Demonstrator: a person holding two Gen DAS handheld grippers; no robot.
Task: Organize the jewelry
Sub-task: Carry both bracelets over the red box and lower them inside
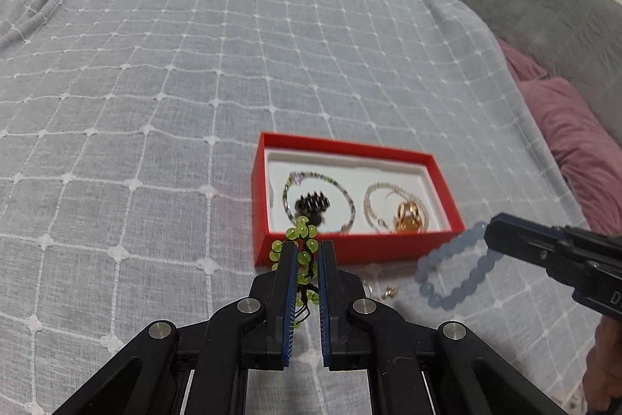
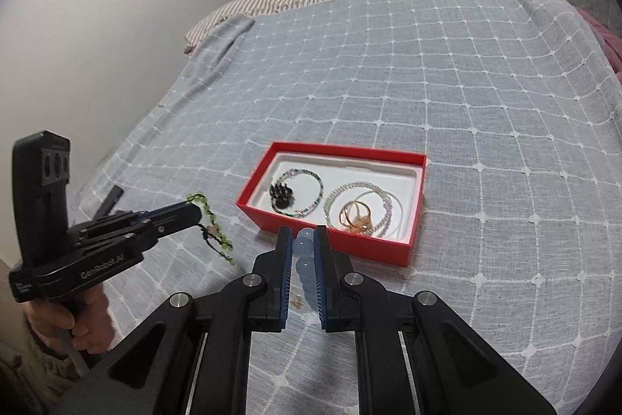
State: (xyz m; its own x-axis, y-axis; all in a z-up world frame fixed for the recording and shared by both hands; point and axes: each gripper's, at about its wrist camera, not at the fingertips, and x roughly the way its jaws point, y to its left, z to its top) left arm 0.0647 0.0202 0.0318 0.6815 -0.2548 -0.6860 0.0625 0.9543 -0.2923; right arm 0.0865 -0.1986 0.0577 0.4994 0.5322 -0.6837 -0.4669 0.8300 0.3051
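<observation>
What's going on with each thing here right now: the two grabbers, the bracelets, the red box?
Left hand-held gripper: shut on the green bead bracelet.
Green bead bracelet: held, dangling above the bedspread.
Right hand-held gripper: shut on the pale blue bead bracelet.
Pale blue bead bracelet: held, hanging as a loop.
Red box: open, no lid on, jewelry inside.
Black hair claw: lying in the box.

"GenRobot.AI" on left claw body (white lettering)
</observation>
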